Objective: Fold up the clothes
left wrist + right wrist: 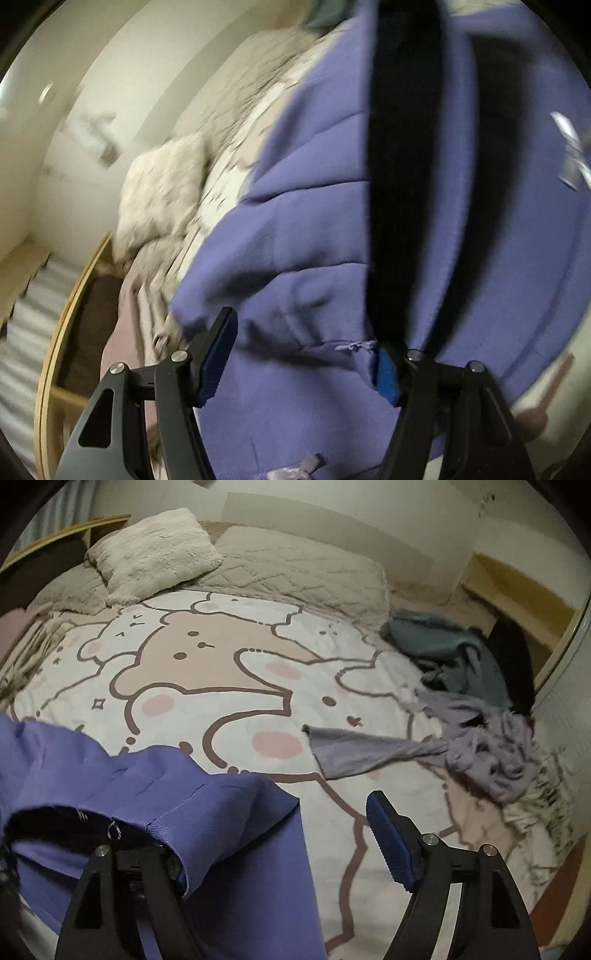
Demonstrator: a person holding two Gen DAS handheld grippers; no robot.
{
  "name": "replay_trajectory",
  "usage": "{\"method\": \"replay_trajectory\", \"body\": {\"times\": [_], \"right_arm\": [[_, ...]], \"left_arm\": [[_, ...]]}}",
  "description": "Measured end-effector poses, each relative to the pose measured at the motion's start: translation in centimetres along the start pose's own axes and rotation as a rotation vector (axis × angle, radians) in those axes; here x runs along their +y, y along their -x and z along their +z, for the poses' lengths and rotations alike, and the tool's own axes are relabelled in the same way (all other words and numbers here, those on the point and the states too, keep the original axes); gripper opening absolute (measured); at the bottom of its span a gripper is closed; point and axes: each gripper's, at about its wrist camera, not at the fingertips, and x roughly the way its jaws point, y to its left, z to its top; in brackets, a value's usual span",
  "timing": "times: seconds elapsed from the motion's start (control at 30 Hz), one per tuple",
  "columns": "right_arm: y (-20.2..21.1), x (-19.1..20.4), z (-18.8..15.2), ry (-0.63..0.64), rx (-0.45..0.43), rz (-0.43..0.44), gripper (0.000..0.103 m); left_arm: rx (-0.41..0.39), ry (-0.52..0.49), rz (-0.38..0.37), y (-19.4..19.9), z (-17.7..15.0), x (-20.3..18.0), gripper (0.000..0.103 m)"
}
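Note:
A purple-blue garment (314, 229) fills most of the left wrist view, close to the lens and blurred, with a dark opening or lining (406, 166) running down it. My left gripper (306, 362) is open, its blue pads apart with the cloth lying between them. In the right wrist view the same purple garment (229, 834) drapes over my right gripper's left finger, hiding its pad. My right gripper (280, 849) is open; its right finger's pad (388, 842) is bare above the bed.
The bed (229, 657) carries a cartoon-bear blanket, a fluffy white pillow (155, 550) and a beige pillow (303, 568) at its head. A lilac garment (443, 753), a grey-green garment (450, 653) and something black (513, 664) lie crumpled at the right. Wooden shelving (517, 590) stands beyond.

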Motion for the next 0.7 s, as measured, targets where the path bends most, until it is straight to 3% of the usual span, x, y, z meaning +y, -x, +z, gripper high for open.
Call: {"method": "replay_trajectory", "body": {"times": [0.1,0.23,0.37,0.7], "right_arm": [[1.1,0.6,0.2,0.032,-0.041,-0.039,0.078],[2.1,0.7,1.1,0.036,-0.071,-0.032,0.078],[3.2,1.1,2.5,0.061,-0.109,-0.026,0.078],[9.3,-2.4,18.6,0.041,-0.356,-0.165,0.078]], "left_arm": [[0.006,0.129,0.081,0.1,0.9,3.7,0.067],[-0.001,0.31,0.109,0.6,2.3,9.6,0.067],[-0.065,0.387,0.171,1.4,5.6,14.7,0.068],[-0.263,0.554,0.363,4.0,16.0,28.3,0.068]]}}
